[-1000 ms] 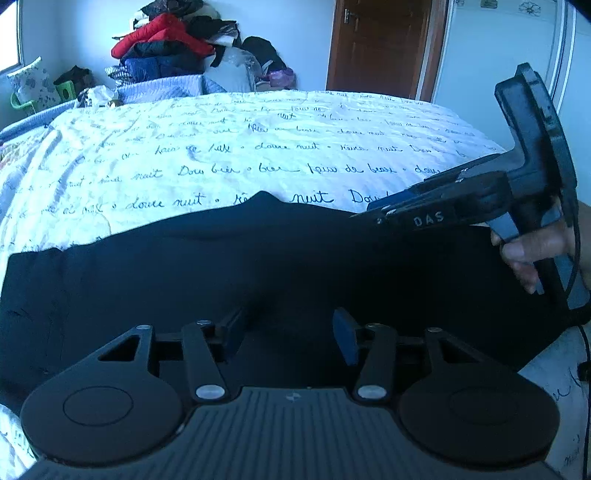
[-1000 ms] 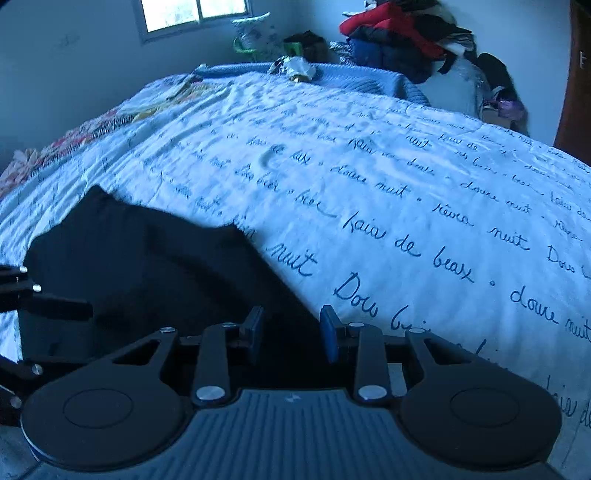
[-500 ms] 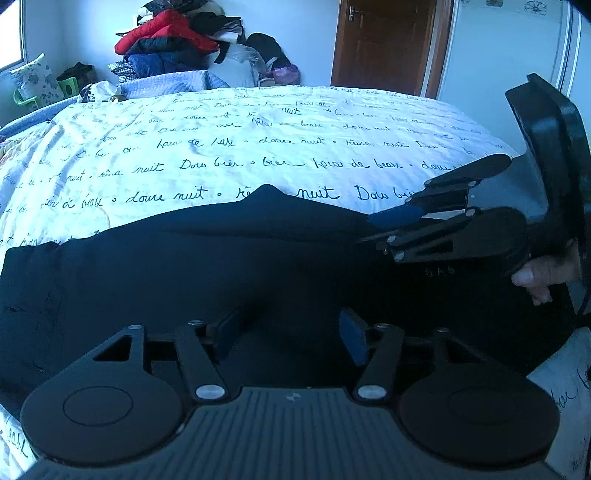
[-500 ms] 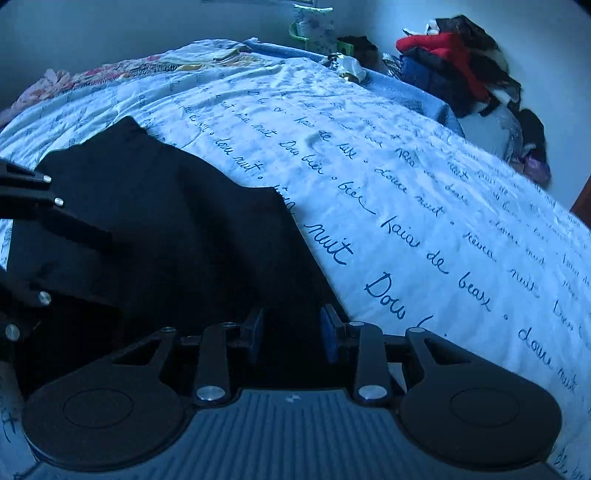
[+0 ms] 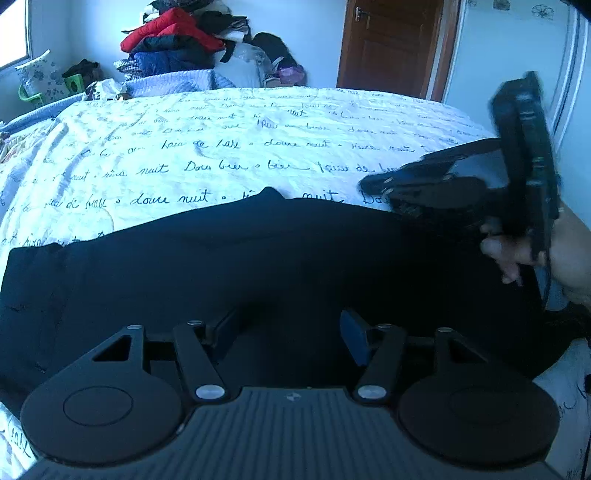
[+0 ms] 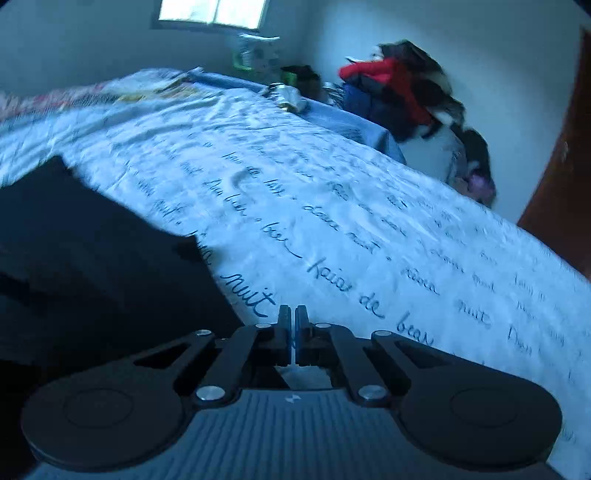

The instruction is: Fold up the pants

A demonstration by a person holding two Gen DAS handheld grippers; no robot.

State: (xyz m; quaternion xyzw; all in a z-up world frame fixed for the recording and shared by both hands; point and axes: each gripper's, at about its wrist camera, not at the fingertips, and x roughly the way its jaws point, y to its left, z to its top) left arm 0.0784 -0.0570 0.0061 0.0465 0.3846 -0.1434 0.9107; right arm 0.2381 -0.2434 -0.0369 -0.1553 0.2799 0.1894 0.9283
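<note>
Black pants (image 5: 258,266) lie flat across the near part of the bed, long side left to right. My left gripper (image 5: 291,332) is open just above the pants' near middle, with nothing between its fingers. My right gripper (image 6: 291,332) is shut and empty, raised over the white sheet beside the pants' far edge (image 6: 92,258). It also shows in the left wrist view (image 5: 373,184) at the right, held by a hand above the pants' right end.
The bed is covered by a white sheet with handwritten words (image 5: 258,140). A pile of clothes (image 5: 184,40) sits beyond the bed's far end. A brown door (image 5: 391,44) is at the back right. A window (image 6: 212,13) is on the far wall.
My right gripper has shut its fingers and swung up and to the right, off the pants and over the sheet. My left gripper has stayed open over the pants.
</note>
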